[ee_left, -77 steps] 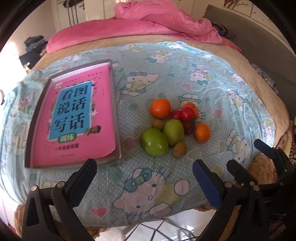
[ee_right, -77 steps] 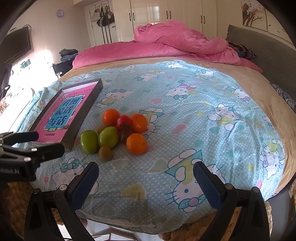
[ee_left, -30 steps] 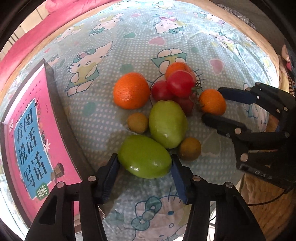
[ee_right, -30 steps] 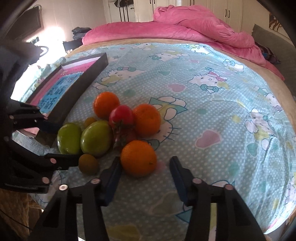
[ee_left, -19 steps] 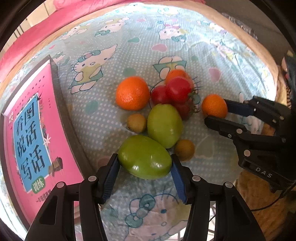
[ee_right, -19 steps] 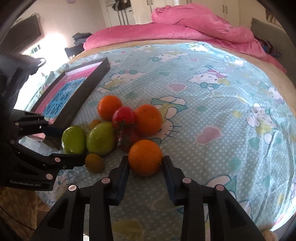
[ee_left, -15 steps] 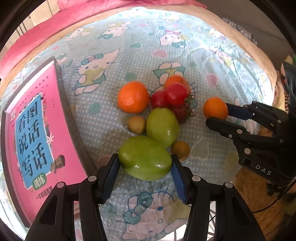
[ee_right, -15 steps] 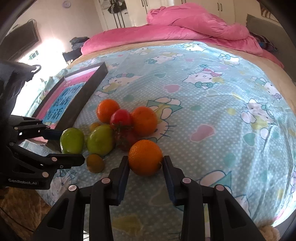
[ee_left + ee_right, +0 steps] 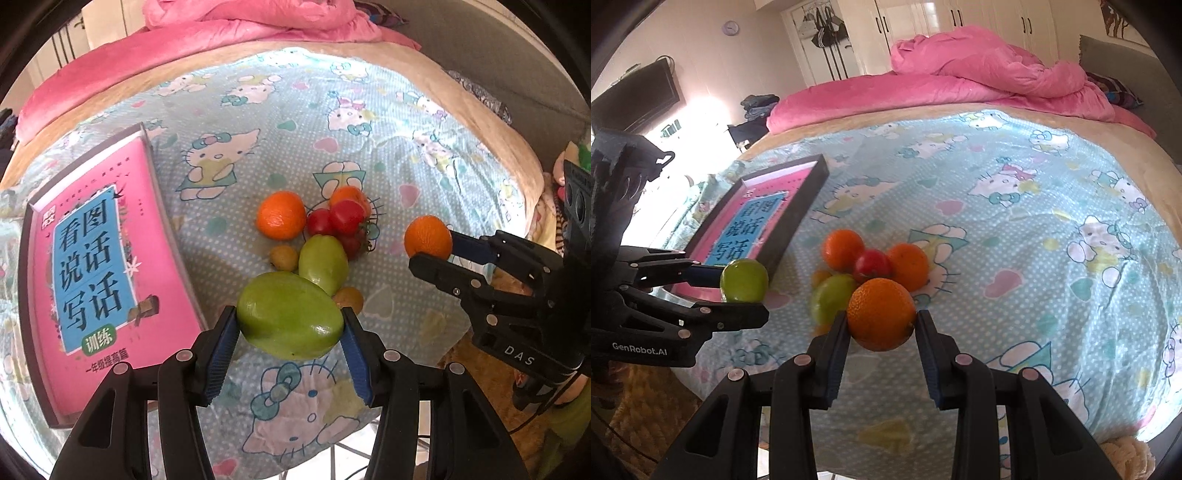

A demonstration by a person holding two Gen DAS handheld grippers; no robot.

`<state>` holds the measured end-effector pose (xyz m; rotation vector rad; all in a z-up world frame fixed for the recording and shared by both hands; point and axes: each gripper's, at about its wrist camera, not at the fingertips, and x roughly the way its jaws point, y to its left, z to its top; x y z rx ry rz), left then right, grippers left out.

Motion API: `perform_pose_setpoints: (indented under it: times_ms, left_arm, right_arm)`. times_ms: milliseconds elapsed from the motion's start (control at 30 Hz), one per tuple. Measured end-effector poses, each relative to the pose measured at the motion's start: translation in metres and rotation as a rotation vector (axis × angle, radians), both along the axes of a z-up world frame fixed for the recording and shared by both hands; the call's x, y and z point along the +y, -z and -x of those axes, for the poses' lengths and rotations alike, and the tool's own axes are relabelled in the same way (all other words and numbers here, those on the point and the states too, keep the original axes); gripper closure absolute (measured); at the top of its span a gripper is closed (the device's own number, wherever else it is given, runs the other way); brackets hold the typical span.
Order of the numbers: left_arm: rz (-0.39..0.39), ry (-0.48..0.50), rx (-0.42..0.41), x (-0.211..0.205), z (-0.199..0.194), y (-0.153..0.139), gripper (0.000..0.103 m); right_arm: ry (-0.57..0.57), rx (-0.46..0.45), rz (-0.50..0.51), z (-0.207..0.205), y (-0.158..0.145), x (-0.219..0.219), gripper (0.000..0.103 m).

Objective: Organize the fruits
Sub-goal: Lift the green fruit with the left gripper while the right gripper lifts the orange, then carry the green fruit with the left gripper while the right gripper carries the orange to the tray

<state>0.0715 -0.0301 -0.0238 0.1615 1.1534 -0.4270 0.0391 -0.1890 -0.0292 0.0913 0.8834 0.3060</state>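
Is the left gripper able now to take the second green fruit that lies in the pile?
Probably not yet. The left gripper is shut on a green fruit, so its jaws are full. The second green fruit lies uncovered on the bedsheet, so it looks reachable once the load is set down.

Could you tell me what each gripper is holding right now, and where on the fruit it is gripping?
The left gripper clamps a green fruit across its two long ends. The right gripper pinches an orange on opposite sides, at its widest part.
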Motion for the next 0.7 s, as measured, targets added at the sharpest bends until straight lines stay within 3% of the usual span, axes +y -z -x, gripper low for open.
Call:
perform_pose_setpoints:
  times_ms: [700]
  left_arm:
    - [0.03,-0.154,-0.054,0.066,0.009,-0.021,0.046]
  right_arm:
    - [-0.14,-0.04,-0.013,0.002,-0.024,0.072,0.066]
